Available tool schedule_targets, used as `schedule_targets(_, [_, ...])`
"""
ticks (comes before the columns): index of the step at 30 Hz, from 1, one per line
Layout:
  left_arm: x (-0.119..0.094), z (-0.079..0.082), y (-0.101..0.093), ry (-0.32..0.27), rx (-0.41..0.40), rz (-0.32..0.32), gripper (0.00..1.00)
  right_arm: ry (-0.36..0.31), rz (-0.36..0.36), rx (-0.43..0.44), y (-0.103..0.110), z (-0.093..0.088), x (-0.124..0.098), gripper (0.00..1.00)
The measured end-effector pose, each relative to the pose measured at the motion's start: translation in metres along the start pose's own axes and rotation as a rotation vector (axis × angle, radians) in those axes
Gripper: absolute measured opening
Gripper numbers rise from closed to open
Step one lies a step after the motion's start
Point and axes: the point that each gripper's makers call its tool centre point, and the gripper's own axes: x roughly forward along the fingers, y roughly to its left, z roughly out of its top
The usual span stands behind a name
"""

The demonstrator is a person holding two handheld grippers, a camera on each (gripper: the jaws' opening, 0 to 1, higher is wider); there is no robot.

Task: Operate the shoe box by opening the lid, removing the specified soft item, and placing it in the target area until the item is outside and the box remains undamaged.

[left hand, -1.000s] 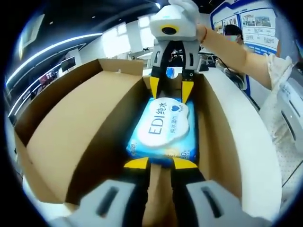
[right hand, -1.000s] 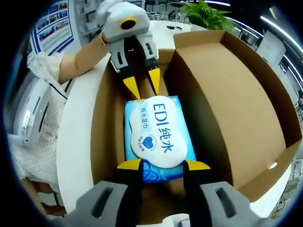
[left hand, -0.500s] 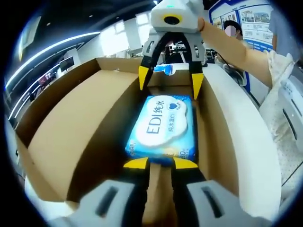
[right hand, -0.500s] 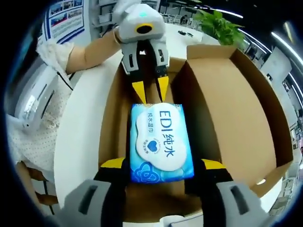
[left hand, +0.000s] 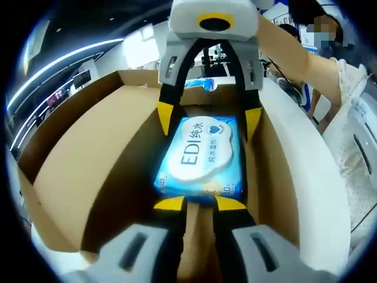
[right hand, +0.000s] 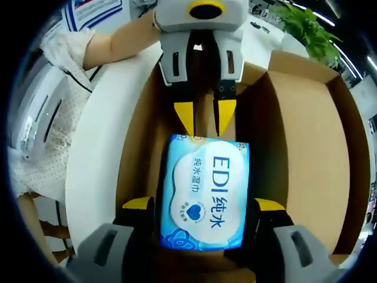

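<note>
A blue and white pack of wet wipes point(left hand: 200, 154) point(right hand: 207, 191) lies flat on the floor of the open brown cardboard shoe box point(left hand: 88, 159) point(right hand: 306, 153). The lid is folded back to one side. My right gripper point(right hand: 204, 204) is open wide, with one jaw on each long side of the pack. In the left gripper view the right gripper point(left hand: 209, 118) comes in from the top over the pack's far end. My left gripper point(left hand: 200, 203) is narrowly open at the pack's opposite short edge, and nothing sits between its fingertips point(right hand: 185, 115).
The box rests on a white round table point(left hand: 306, 177) point(right hand: 97, 147). A person's bare arm point(left hand: 283, 47) point(right hand: 112, 50) reaches in behind each gripper. A green plant point(right hand: 306, 17) stands beyond the box. The box's side walls stand close to both grippers.
My right gripper has opened wider and moved along the pack so that its jaws now flank it. The left gripper has kept its place at the pack's edge.
</note>
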Motion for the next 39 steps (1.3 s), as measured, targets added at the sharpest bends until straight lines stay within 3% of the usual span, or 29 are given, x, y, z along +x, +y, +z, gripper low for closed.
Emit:
schedule_targets(9, [0.002,0.002,0.002,-0.001,-0.001,-0.004,0.17,0.105,0.049,0.006,-0.005,-0.011,0.019,0.72])
schedule_targets(25, [0.005,0.001,0.003,0.005,-0.007,-0.004,0.17,0.152,0.114,0.013,0.005,-0.018,0.040,0.77])
schedule_targets(39, [0.005,-0.002,0.002,0.015,-0.004,-0.001,0.16,0.205,0.161,0.019,0.009,-0.016,0.046,0.78])
